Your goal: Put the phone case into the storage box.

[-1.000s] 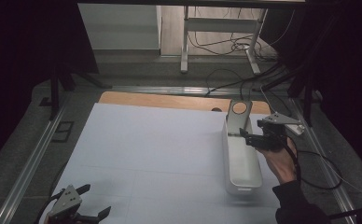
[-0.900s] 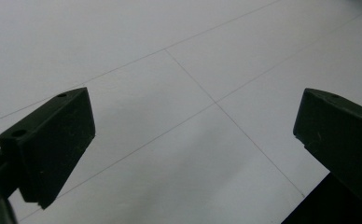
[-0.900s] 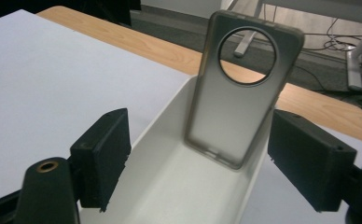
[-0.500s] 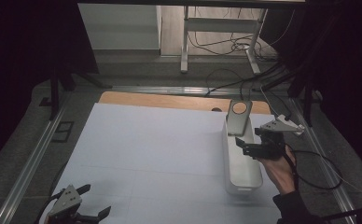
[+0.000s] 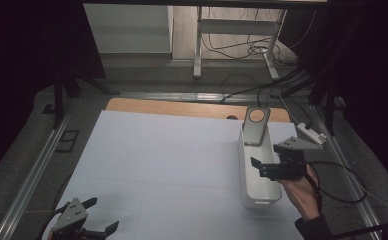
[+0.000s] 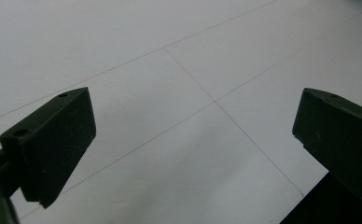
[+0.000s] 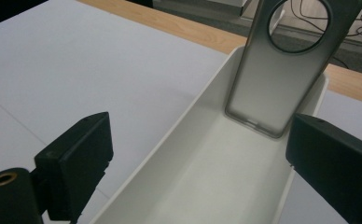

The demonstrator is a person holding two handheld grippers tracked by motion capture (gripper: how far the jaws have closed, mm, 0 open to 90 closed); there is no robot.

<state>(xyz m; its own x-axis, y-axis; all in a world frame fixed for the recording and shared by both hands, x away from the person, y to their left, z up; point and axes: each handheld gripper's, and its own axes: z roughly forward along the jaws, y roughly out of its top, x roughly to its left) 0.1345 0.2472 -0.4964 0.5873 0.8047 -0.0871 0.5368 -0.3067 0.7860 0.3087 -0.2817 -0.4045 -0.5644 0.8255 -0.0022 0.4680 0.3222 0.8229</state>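
A grey phone case (image 7: 281, 70) leans upright against the far end wall inside a long white bin (image 5: 260, 192) at the table's right. The right gripper (image 5: 268, 168) hangs over the bin, its jaws having just spread wide, holding nothing. The left gripper (image 5: 98, 216) gapes empty above the white sheet (image 5: 162, 155).

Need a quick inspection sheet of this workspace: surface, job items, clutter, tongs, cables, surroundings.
Surface: white sheet over a wooden tabletop.
Job's things: long white tray; grey phone case with a round camera hole leans upright at its far end.
Clutter: nothing seen.
Tongs: right tongs over the tray, jaws just opened, nothing between them; left tongs open above the bare sheet.
Cables: black cable trails from the right tongs; floor cables beyond the table.
Surroundings: dark; table legs behind.
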